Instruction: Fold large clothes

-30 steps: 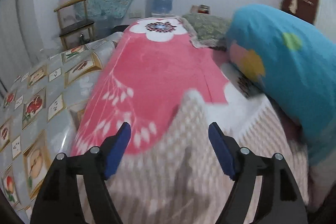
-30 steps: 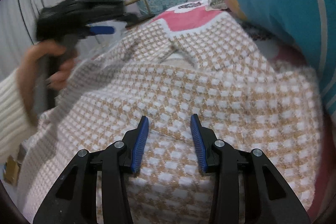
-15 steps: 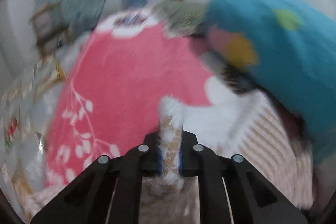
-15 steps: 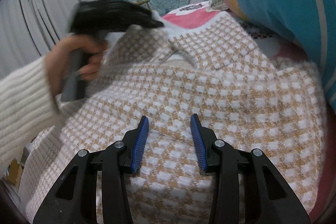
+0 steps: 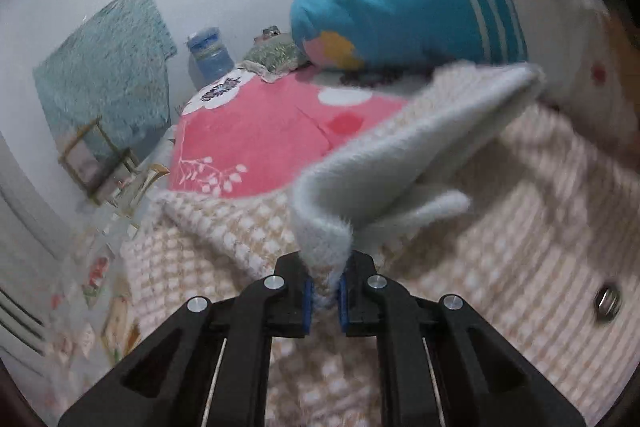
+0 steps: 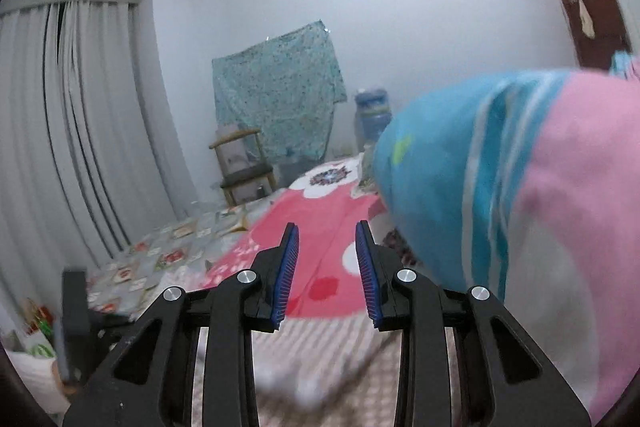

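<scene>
A tan-and-white checked fleece garment [image 5: 500,227] lies spread on the bed. My left gripper [image 5: 323,297] is shut on a fold of its edge, and the pale inner side [image 5: 400,163] drapes up and to the right from the jaws. In the right wrist view the same garment [image 6: 320,359] lies below my right gripper [image 6: 326,275], whose jaws are closing with nothing between them; it is raised and looks across the room. A black gripper handle [image 6: 74,319] shows at that view's lower left.
A pink floral blanket [image 5: 256,135] covers the bed beyond the garment. A large blue and pink pillow [image 6: 500,211] crowds the right side. A patterned sheet [image 6: 168,251] lies on the left, with a wooden chair [image 6: 244,167], a water bottle [image 6: 372,119] and curtains [image 6: 80,131] behind.
My left gripper shut on the garment's edge, then swept sideways and rolled, dragging the fold over the garment. My right gripper rose off the fabric and now looks across the room.
</scene>
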